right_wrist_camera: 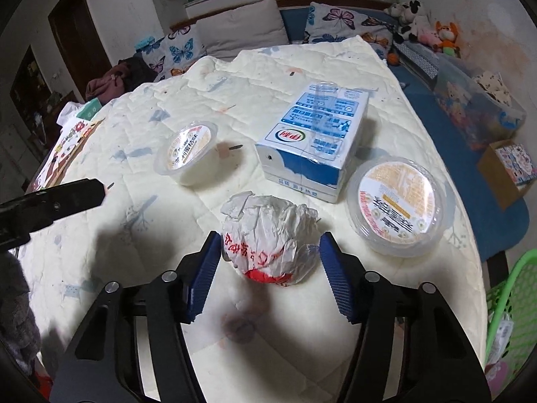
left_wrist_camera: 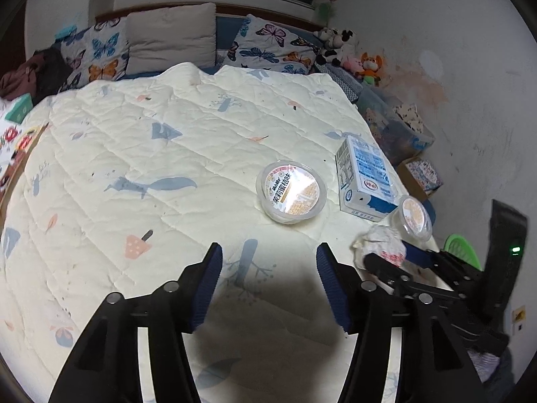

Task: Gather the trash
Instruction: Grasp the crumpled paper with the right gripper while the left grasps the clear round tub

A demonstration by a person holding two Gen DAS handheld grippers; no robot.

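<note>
A crumpled white wrapper with red print (right_wrist_camera: 265, 225) lies on the cream quilt (right_wrist_camera: 134, 235) between the blue pads of my right gripper (right_wrist_camera: 270, 245), which is shut on it. The left wrist view shows the same wrapper (left_wrist_camera: 379, 240) held by the right gripper (left_wrist_camera: 391, 252). A blue and white milk carton (right_wrist_camera: 315, 134) lies just beyond. A sealed jelly cup (right_wrist_camera: 401, 201) sits to the right and a second cup (right_wrist_camera: 191, 149) to the left. My left gripper (left_wrist_camera: 268, 252) hangs open over bare quilt, short of the second cup (left_wrist_camera: 291, 192).
A green mesh basket (right_wrist_camera: 513, 285) stands off the bed's right edge. Butterfly pillows (left_wrist_camera: 100, 53) and plush toys (left_wrist_camera: 355, 57) line the headboard. Boxes (right_wrist_camera: 506, 168) sit on the blue floor at the right. Clutter lies along the left bed edge (right_wrist_camera: 67, 147).
</note>
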